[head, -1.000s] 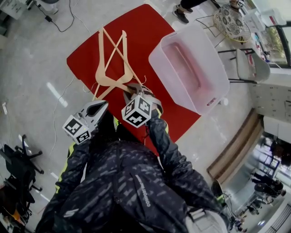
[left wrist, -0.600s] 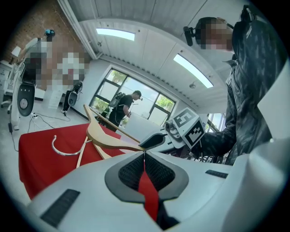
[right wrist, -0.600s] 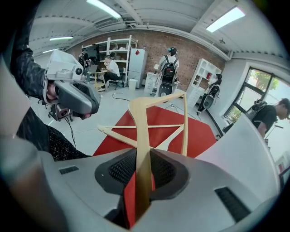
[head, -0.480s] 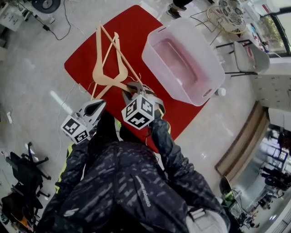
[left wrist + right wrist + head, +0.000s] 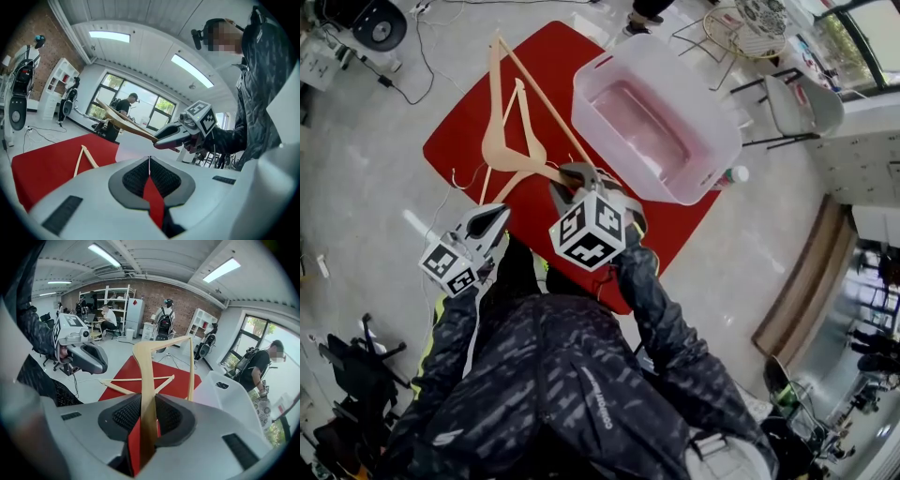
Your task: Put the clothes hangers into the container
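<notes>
Raised off the mat (image 5: 572, 56) since a second ago, beside the container (image 5: 703, 122), a hanger (image 5: 499, 141) is clamped in the right gripper (image 5: 572, 175). A second hanger (image 5: 136, 379) is left lying on the mat. The left gripper (image 5: 492, 217) is held closed on nothing.

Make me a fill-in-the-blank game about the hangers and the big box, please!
1. The right tongs are shut on the first hanger, which is made of ____.
2. The second hanger lies flat on the ____ mat.
3. The left tongs are shut and hold ____.
4. The container is ____, with no hangers in it.

Missing words: wood; red; nothing; empty.
</notes>
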A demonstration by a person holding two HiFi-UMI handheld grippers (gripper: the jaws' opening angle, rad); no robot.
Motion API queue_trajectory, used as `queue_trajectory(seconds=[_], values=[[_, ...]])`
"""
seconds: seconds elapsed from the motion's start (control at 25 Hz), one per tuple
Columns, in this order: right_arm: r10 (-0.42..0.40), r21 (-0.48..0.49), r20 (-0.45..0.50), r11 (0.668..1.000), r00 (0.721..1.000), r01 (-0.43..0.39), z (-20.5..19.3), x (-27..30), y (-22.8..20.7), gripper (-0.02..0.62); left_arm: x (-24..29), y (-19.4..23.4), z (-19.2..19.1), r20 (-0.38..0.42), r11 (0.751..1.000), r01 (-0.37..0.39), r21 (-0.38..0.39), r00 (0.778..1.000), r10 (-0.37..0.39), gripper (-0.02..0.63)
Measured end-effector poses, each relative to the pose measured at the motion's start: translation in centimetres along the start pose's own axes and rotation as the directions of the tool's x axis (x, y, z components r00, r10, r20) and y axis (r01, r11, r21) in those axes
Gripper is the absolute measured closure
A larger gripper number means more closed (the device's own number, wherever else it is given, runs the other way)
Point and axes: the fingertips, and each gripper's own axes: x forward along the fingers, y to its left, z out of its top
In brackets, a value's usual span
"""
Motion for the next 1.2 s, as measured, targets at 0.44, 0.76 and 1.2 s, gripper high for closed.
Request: queue_trajectory(seconds=[0.44, 0.76, 1.2], values=[[-0.083, 0.028, 0.028, 0.996, 0.996, 0.082, 0.8, -5.3, -4.4, 0.500, 3.5, -2.5, 3.7, 0.017, 0.997, 0.066, 0.049, 0.998, -0.067, 0.594], [-0.178, 0.064, 0.011, 0.982, 0.984, 0.177, 1.0, -7.1, -9.1, 0.500, 6.2, -1.7, 6.4, 0.005, 0.987, 0.142, 0.071, 0.990, -0.143, 0.594], [-0.339, 0.159, -0.060, 0.925, 0.939, 0.344, -1.4, -10.5, -17.2, 0.500, 10.1, -0.8, 8.5, -0.037, 0.963, 0.262, 0.067, 0.965, -0.260, 0.594]])
